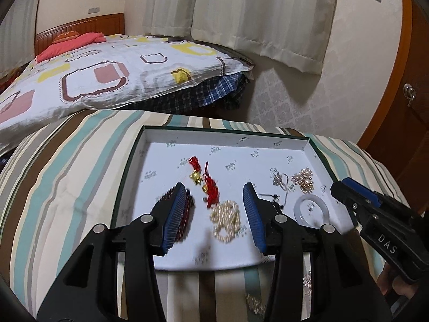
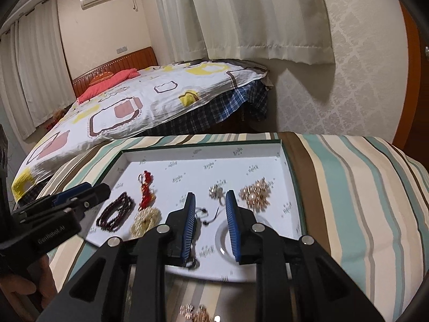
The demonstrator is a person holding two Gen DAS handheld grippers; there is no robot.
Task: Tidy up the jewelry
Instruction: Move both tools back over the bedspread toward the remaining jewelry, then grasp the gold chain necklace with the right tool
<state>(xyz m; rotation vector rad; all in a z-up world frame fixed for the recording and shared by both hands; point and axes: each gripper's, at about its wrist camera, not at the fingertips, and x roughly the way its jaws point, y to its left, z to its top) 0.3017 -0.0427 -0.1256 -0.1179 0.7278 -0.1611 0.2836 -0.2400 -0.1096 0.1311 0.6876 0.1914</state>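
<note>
A shallow white box lid lies on a striped cover and holds jewelry. In it are a dark red bead bracelet, red tassel charms, a pearl strand, a pale bangle, a silver piece, a gold cluster and dark earrings. My left gripper is open and empty above the pearls. My right gripper is open and empty above the bangle and earrings.
The lid sits on a striped padded surface. A bed with a patterned quilt lies behind, curtains hang beyond it, and a wooden door is at right. Loose gold jewelry lies near the front edge.
</note>
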